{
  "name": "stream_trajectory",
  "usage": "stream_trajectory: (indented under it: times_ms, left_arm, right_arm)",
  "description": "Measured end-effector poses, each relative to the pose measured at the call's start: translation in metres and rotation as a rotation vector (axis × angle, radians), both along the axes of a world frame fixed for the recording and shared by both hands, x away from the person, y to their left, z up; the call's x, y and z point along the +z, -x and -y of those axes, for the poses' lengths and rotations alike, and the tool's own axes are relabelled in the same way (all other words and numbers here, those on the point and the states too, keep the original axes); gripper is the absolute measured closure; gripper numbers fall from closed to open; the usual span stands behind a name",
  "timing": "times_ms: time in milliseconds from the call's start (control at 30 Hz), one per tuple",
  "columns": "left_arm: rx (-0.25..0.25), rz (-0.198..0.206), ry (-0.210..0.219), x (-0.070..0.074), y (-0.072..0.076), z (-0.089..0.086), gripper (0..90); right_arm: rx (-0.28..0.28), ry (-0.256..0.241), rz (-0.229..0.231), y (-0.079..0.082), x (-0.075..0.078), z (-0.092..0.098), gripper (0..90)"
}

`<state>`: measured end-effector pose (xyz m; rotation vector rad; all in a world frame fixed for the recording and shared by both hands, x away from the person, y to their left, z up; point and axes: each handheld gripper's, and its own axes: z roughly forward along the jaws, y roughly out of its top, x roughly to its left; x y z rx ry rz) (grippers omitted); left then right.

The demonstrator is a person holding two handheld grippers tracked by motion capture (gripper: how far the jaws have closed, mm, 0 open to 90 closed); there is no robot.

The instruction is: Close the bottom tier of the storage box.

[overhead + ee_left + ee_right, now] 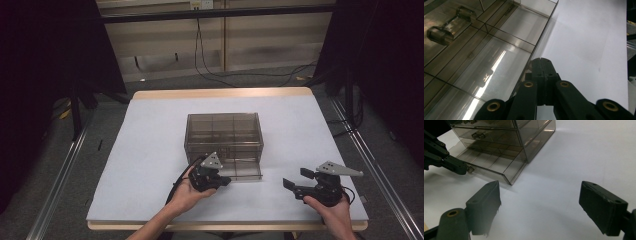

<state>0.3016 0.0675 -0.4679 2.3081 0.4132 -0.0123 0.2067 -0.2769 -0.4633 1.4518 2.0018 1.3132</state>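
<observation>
A smoky clear drawer cabinet [224,131] stands mid-table. Its bottom drawer [244,169] is pulled out toward me, divided into empty compartments [489,65]. My left gripper [224,181] lies along the drawer's front wall, jaws pressed together [544,65]. In the right gripper view the left gripper [461,168] has its tip at the small clear drawer handle [470,169], apparently pinching it. An upper drawer's handle [447,25] shows on the cabinet front. My right gripper [298,178] hovers over the table right of the drawer, open and empty [540,202].
The white table [150,150] has a wooden rim, with bare surface on both sides of the cabinet. Dark curtains and stand legs [75,110] flank the table. Cables [240,75] lie on the floor behind it.
</observation>
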Motion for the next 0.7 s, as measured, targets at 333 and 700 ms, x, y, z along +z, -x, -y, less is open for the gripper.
stream_trajectory:
  times_ms: [333,700]
  left_arm:
    - [0.027,-0.013,0.030,0.0000,-0.0016,-0.0002,90.0]
    - [0.022,-0.002,0.040,-0.0006,-0.0031,-0.0002,90.0]
  right_arm:
    - [0.000,0.000,-0.004,0.0001,-0.0002,-0.0003,17.3]
    - [0.004,-0.003,-0.009,-0.0010,-0.0007,-0.0001,18.1]
